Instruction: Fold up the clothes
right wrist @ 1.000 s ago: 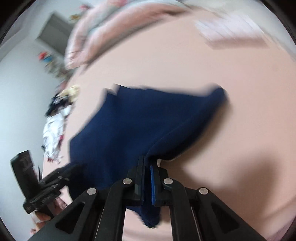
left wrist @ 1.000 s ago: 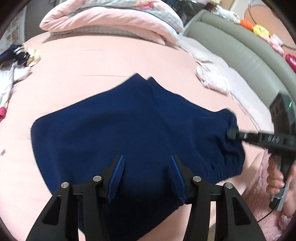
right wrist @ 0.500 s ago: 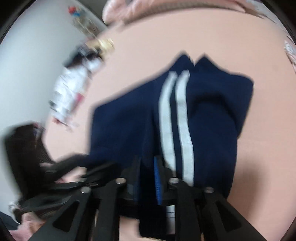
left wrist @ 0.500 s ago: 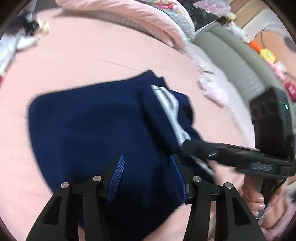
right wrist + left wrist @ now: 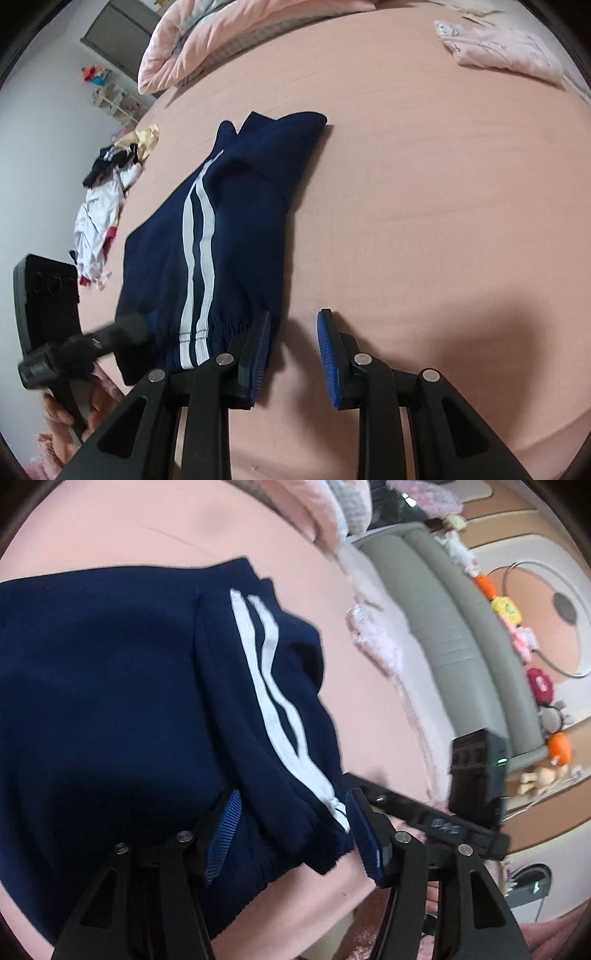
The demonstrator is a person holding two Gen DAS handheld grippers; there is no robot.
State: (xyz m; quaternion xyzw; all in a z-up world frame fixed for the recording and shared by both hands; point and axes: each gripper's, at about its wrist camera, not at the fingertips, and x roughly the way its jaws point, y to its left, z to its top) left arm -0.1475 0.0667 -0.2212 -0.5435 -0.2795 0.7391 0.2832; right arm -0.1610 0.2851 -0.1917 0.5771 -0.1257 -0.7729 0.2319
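Two views recorded, both of one folded garment on a pink bed sheet

Left wrist view: navy shorts point(image 5: 122, 709) lay folded across the bed sheet point(image 5: 155, 524), one half turned over the other so that a pair of white side stripes point(image 5: 273, 698) ran along the top layer toward the gathered waistband. The left gripper point(image 5: 293, 830) stood low over the waistband end, its blue-ribbed fingers point(image 5: 225, 830) apart and opening, the waistband's folded edge lying between them; whether the pads touched the cloth could not be told. The right gripper point(image 5: 354, 781) reached in from the right, just beside the waistband, with a hand point(image 5: 432, 897) partly seen under its black body. A pale pink garment point(image 5: 373, 638) lay farther off on the sheet, and a grey padded headboard point(image 5: 454, 638) carried a row of soft toys point(image 5: 506, 607).

Right wrist view: the shorts point(image 5: 236, 236) lay lengthwise, stripes point(image 5: 199, 258) uppermost, waistband nearest the camera. The right gripper point(image 5: 293, 354) had its fingers point(image 5: 328, 354) apart and opening, only bare sheet point(image 5: 424, 184) between them; the left-hand finger sat just beside the waistband corner. The left gripper point(image 5: 129, 326), blurred, met the waistband at the picture's left, held by a hand point(image 5: 70, 410). A heap of mixed clothes point(image 5: 107, 184) sat near the far left edge of the bed, a bundled pink duvet point(image 5: 229, 33) at the top, and the pale pink garment point(image 5: 502, 48) at upper right, well apart from the shorts
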